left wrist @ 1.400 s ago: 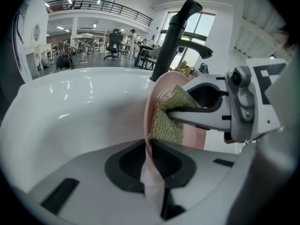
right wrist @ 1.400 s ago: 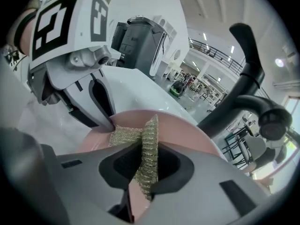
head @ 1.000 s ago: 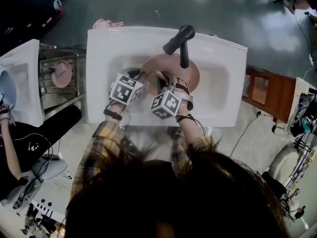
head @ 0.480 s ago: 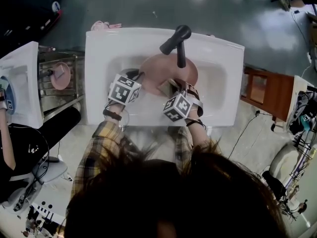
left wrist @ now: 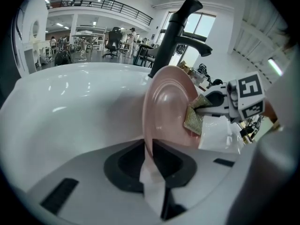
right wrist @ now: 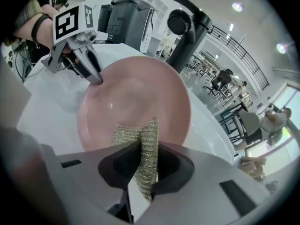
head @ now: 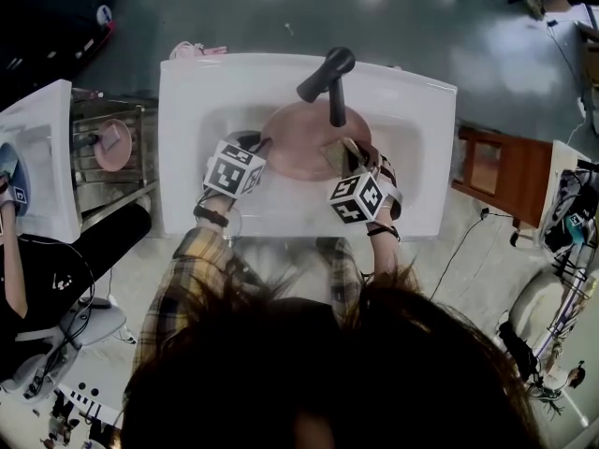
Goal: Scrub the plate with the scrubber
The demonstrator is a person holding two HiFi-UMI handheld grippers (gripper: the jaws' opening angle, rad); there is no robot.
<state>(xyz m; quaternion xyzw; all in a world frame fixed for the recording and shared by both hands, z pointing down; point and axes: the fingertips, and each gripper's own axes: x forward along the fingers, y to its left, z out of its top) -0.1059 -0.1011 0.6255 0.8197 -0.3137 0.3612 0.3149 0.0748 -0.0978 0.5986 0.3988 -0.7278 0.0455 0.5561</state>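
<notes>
You have one pink plate (head: 299,137), one gold mesh scrubber (right wrist: 127,136), one black faucet (head: 329,75), one white sink (head: 187,110), and two grippers, one in each hand. The plate is smooth and glossy with a shallow raised rim, and it is tilted up inside the sink just below the faucet. The left gripper (left wrist: 148,146) has its fingers on the plate's rim at 9 o'clock and they are opening, while the right gripper (right wrist: 143,148) has its fingers clamped on the folded scrubber, which is pressed against the plate's face near 4 o'clock.
</notes>
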